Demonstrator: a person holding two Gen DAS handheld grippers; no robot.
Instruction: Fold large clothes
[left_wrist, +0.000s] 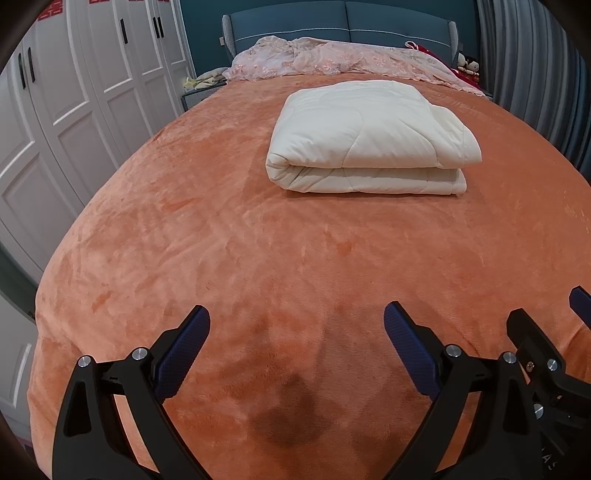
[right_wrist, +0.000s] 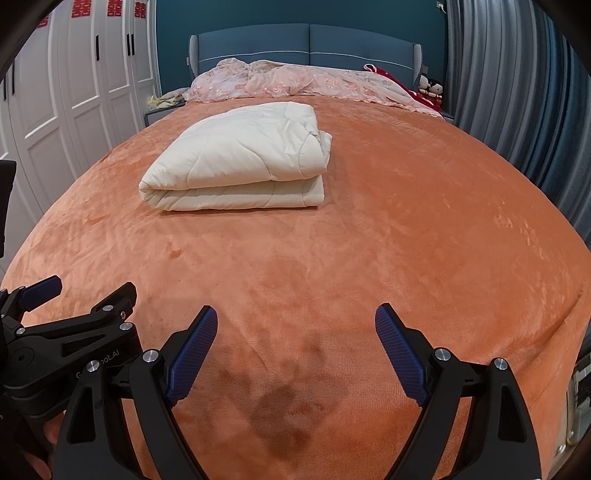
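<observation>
A cream quilt (left_wrist: 369, 136) lies folded into a thick rectangle on the orange plush bedspread (left_wrist: 258, 258), in the far half of the bed; the right wrist view shows the quilt (right_wrist: 240, 158) left of centre. My left gripper (left_wrist: 297, 317) hovers open over the near end of the bed, nothing between its blue pads. My right gripper (right_wrist: 295, 315) is open too and empty, right beside the left one. Each shows at the edge of the other's view: the right gripper (left_wrist: 546, 314) and the left gripper (right_wrist: 88, 286).
A crumpled pink floral cover (left_wrist: 332, 59) lies along the blue headboard (left_wrist: 343, 22). White wardrobe doors (left_wrist: 74, 92) line the left side, grey curtains (left_wrist: 535, 66) the right. Small dolls (left_wrist: 469, 66) sit by the far right corner, a nightstand (left_wrist: 201, 90) at the far left.
</observation>
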